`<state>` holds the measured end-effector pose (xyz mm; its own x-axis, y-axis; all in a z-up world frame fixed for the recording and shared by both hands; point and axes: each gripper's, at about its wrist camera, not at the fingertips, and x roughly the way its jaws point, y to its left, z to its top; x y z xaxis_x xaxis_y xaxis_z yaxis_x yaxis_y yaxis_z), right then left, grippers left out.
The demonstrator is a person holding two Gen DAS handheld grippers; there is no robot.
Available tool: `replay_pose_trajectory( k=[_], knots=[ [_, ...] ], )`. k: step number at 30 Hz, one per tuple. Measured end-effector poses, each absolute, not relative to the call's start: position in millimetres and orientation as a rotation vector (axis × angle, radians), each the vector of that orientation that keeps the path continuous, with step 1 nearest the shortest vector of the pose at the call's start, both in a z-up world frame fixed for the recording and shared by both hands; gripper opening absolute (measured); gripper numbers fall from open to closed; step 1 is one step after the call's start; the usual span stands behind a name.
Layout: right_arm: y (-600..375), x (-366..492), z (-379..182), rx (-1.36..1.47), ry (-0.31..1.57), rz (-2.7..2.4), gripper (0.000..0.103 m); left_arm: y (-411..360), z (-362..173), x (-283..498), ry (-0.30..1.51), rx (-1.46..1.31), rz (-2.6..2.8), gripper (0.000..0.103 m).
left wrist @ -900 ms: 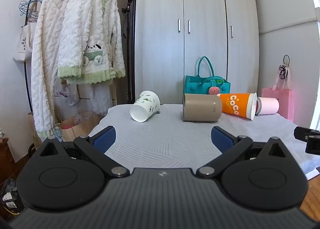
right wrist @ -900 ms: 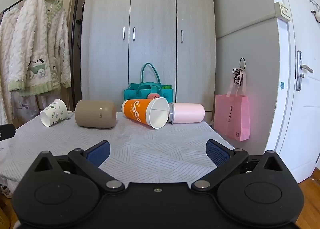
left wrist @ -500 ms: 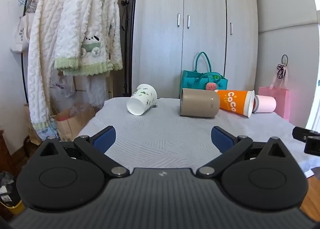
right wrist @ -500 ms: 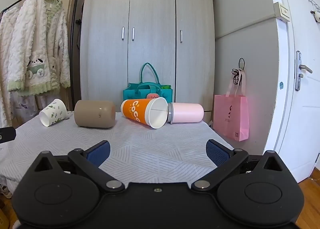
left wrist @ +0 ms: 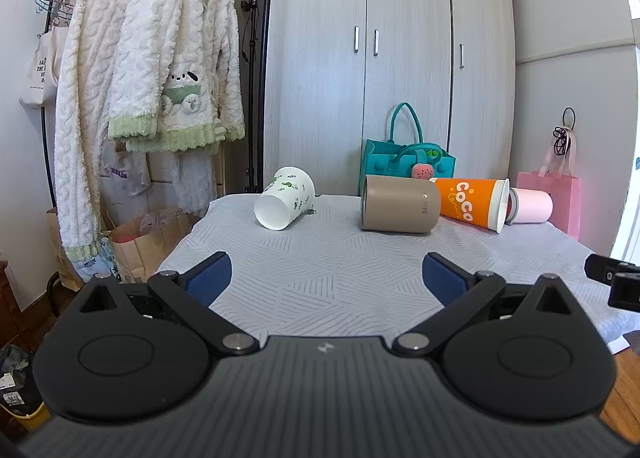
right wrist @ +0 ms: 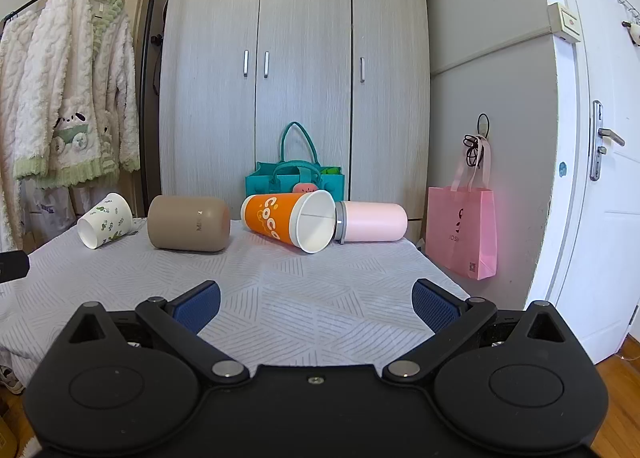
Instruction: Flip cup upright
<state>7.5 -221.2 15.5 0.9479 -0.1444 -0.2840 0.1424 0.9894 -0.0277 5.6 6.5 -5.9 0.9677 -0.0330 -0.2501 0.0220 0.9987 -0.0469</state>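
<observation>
**Fingers spread wide, nothing held — four cups down, none righted**

Fingers (left wrist: 208,276) of the left gripper (left wrist: 326,278) spread wide over the near worktop (left wrist: 320,258), gripping nothing; same for the right gripper (right wrist: 316,304), blue pads apart and empty.

Lying on their sides in a row across the far half of the worktop: white cactus-print cup (left wrist: 285,198) at the left with its mouth turned toward the near-left, tan cup (left wrist: 400,204) next with a gap between, then orange cup (right wrist: 288,220) with its open mouth facing right and seemingly touching the pink cup (right wrist: 372,221) at the lidded end. Which one goes first — not certain; judging by the aim, the white cup for the left, the orange or pink for the right.

For a clean flip of the white cup:
- Approach low and level, one finger on each side of the wall near mid-body, not at the rim — thin paper likely to crush there.
- Close gently, lift just clear of the cloth, rotate until the mouth faces up.
- Set the narrow base flat before release; soft, wrinkled cloth may tip a light cup.
- Keep clear of the tan cup — round, prone to rolling.

For the orange cup, separate it from the pink one first, or expect both to shift.

Behind the worktop: teal bag (right wrist: 296,178), grey wardrobe (right wrist: 296,78), fleece robes (left wrist: 172,58) on a rack, pink bag (right wrist: 460,230).
</observation>
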Motion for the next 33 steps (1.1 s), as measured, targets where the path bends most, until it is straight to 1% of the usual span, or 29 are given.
replay_pose_trajectory(
  k=[10, 33],
  knots=[
    [-221.7, 8.8, 15.2, -0.008, 0.293, -0.149, 0.103, 9.1, -1.1, 1.0, 0.231, -0.070, -0.066, 0.103],
    [-222.7, 10.2, 11.6, -0.006, 0.314, -0.149, 0.103, 13.4, -5.4, 1.2, 0.252, -0.073, -0.053, 0.103]
  ],
)
